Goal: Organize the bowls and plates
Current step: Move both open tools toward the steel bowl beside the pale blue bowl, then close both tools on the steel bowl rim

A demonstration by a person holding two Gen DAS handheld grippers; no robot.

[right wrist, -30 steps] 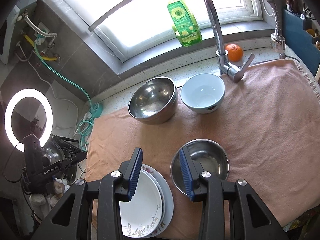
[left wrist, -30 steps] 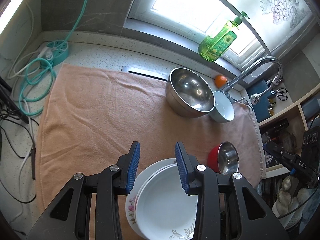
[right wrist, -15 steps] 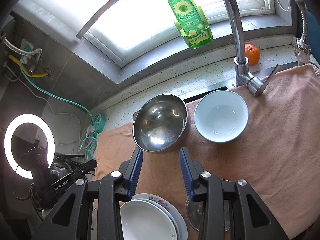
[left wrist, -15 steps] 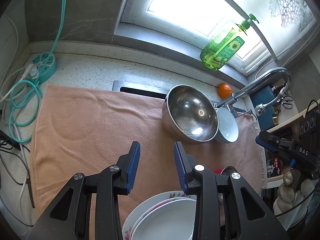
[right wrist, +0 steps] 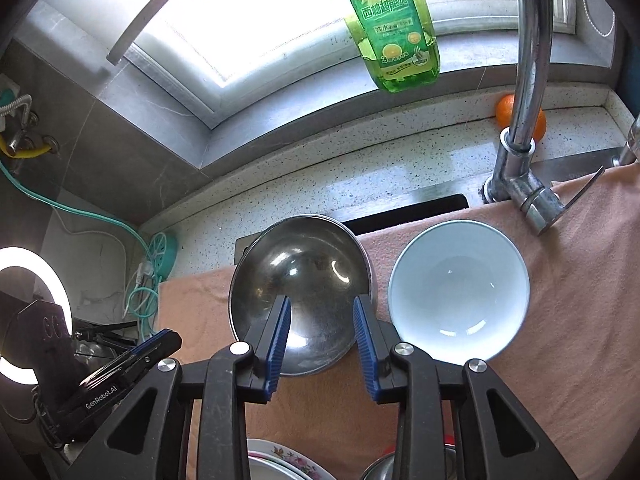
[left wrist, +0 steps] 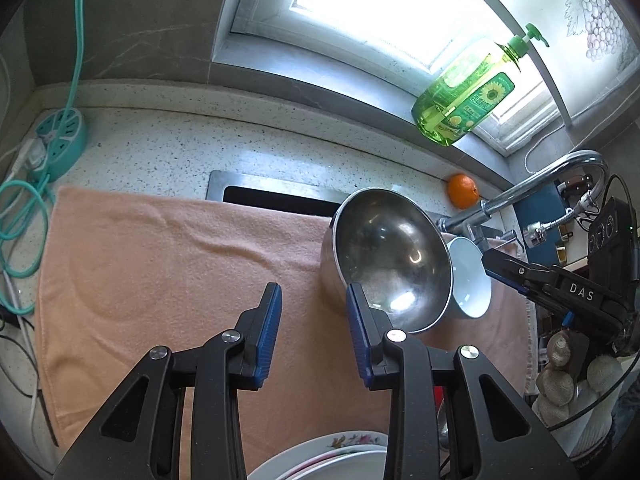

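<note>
A large steel bowl (left wrist: 390, 260) (right wrist: 302, 292) stands on the peach towel (left wrist: 160, 264) beside a pale blue bowl (left wrist: 472, 280) (right wrist: 458, 292). My left gripper (left wrist: 314, 300) is open and empty, above the towel just left of the steel bowl. My right gripper (right wrist: 322, 312) is open and empty, over the steel bowl's near side. A stack of flowered white plates (left wrist: 332, 462) (right wrist: 276, 460) lies at the near edge under the grippers. A small steel bowl's rim (right wrist: 380, 468) shows at the bottom of the right wrist view.
A chrome faucet (right wrist: 524, 120) rises behind the blue bowl. A green soap bottle (right wrist: 388, 28) stands on the window sill and an orange (left wrist: 463, 191) by the faucet. A teal power strip with cables (left wrist: 60, 136) lies left. A ring light (right wrist: 28, 320) stands far left.
Both grippers have moved forward from over the plates and small steel bowl toward the large steel bowl and blue bowl. Both stay open and empty.
</note>
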